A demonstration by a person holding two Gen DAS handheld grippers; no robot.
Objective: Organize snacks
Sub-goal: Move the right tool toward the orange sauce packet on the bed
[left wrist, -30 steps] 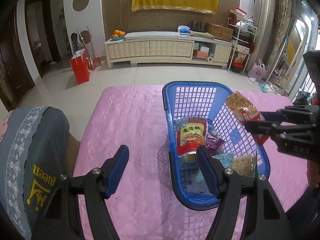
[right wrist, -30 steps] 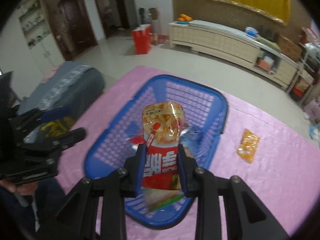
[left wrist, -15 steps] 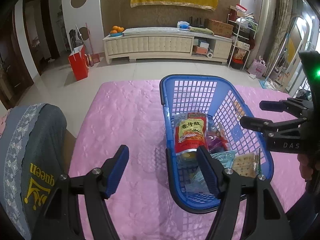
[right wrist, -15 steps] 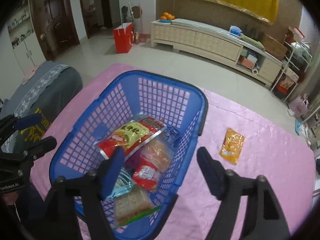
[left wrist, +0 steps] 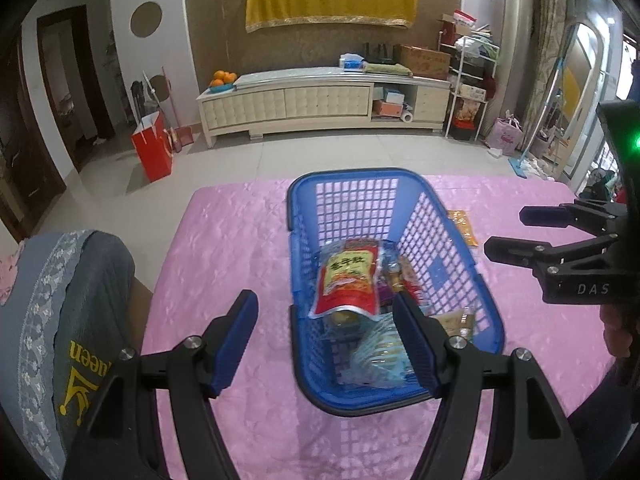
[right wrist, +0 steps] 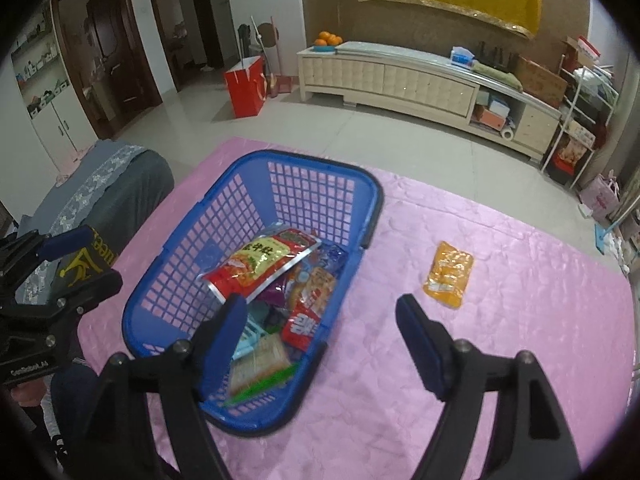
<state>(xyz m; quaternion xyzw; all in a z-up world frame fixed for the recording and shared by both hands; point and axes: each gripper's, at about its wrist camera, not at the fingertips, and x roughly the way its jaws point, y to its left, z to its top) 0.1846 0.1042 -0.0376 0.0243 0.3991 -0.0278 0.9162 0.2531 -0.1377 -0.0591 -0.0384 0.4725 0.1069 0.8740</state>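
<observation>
A blue plastic basket (left wrist: pixel 352 184) (right wrist: pixel 224 184) stands on the pink tablecloth and holds several snack packets, with a red and yellow packet (left wrist: pixel 348 280) (right wrist: pixel 260 260) on top and a red and white packet (right wrist: pixel 308 312) beside it. An orange packet (right wrist: pixel 450 274) (left wrist: pixel 462 226) lies on the cloth to the right of the basket. My left gripper (left wrist: pixel 326 336) is open and empty over the basket's near left rim. My right gripper (right wrist: pixel 320 332) is open and empty above the basket's right rim, with the orange packet just beyond it.
The pink-covered table (left wrist: pixel 224 240) ends at the far side onto a tiled floor. A grey cushioned chair (left wrist: pixel 60 300) stands at the table's left edge. A red bag (left wrist: pixel 154 152) and a long cream cabinet (left wrist: pixel 320 100) stand farther back.
My right gripper opened and let go of the red and white packet, which now lies in the basket. The right gripper then drew back to the right. My left gripper stayed open.
</observation>
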